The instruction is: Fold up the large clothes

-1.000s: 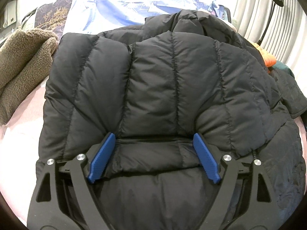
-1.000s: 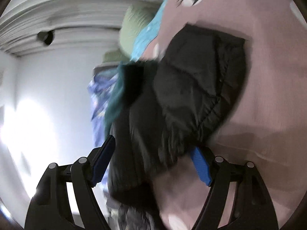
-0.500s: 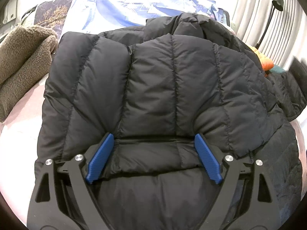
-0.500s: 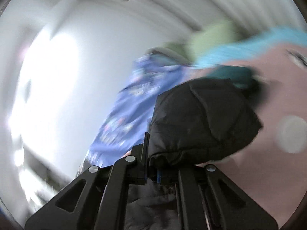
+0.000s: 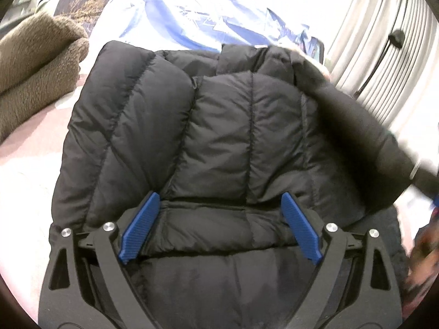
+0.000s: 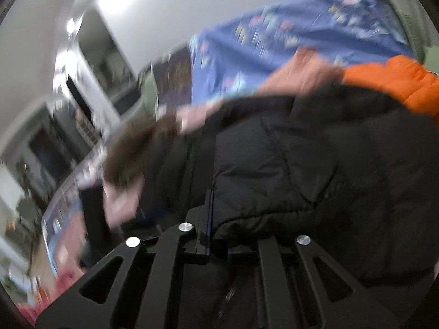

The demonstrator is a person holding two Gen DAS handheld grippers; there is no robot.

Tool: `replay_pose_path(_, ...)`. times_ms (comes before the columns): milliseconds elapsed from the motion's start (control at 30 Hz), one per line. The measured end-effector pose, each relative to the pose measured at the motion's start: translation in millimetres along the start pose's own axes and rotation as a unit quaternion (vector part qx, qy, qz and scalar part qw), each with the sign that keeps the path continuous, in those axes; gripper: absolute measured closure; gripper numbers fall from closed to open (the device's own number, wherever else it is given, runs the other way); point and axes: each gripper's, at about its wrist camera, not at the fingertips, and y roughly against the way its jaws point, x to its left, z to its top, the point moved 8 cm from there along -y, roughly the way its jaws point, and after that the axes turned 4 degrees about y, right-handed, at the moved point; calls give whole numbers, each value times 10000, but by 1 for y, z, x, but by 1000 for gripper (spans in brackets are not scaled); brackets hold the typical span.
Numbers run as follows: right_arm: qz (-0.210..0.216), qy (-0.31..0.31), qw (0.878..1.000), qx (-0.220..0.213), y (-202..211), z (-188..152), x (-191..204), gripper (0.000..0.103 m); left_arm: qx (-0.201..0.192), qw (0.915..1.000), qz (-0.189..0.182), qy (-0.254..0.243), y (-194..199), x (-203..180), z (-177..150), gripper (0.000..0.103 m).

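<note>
A black puffer jacket [image 5: 219, 137] lies on the pink bed [image 5: 27, 164]. My left gripper [image 5: 219, 196] rests on its near folded edge. Its jaws stand wide and are still opening, and the fold bulges between the blue pads [image 5: 140, 227]. At the right a blurred black sleeve [image 5: 370, 137] sweeps in over the jacket. In the right wrist view my right gripper [image 6: 211, 213] is nearly shut on that sleeve [image 6: 288, 178], its jaws easing open a little with the fabric between them. The fabric hides the right pad.
A brown fleece [image 5: 35, 63] is heaped at the left of the bed. A blue patterned cloth [image 5: 192, 22] lies behind the jacket, and an orange garment [image 6: 397, 82] lies beyond its shoulder. White curtains [image 5: 384, 27] hang at the right. A blurred hand [image 5: 422, 246] shows at the right edge.
My right gripper closed on the sleeve, rolled and swung fast across, and the sleeve now comes over the jacket's right side. My left gripper shifted slightly and opened a little wider.
</note>
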Motion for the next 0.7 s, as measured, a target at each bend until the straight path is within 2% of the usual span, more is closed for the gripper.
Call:
replay_pose_path(67,-62,153,9998,132,-4,-17,13,65,-41,9998,-131,116,3,2,1,11)
replay_pose_path(167,-62,156,9998,80,5,-22,14,49,-96,9995,-214,197,6,3,2,11)
replay_pose_path(333,-46,22,9999,-114,33,-23,4,42,-278,9985,-326,339,19,4,6,11)
replay_pose_path(500,-317,-147,9991,-247,63,-42,-16,35,-337,9976,-579,174,40,-16,12,11)
replay_pose_path(600,-236,-566,9974,-381,73,-43,-35,29,-399,9963,-756,-53,54,-37,15,11)
replay_pose_path(700,37,-1287,9905,-472,70,-31,-53,24,-440,9948,-878,-268,64,-56,17,8)
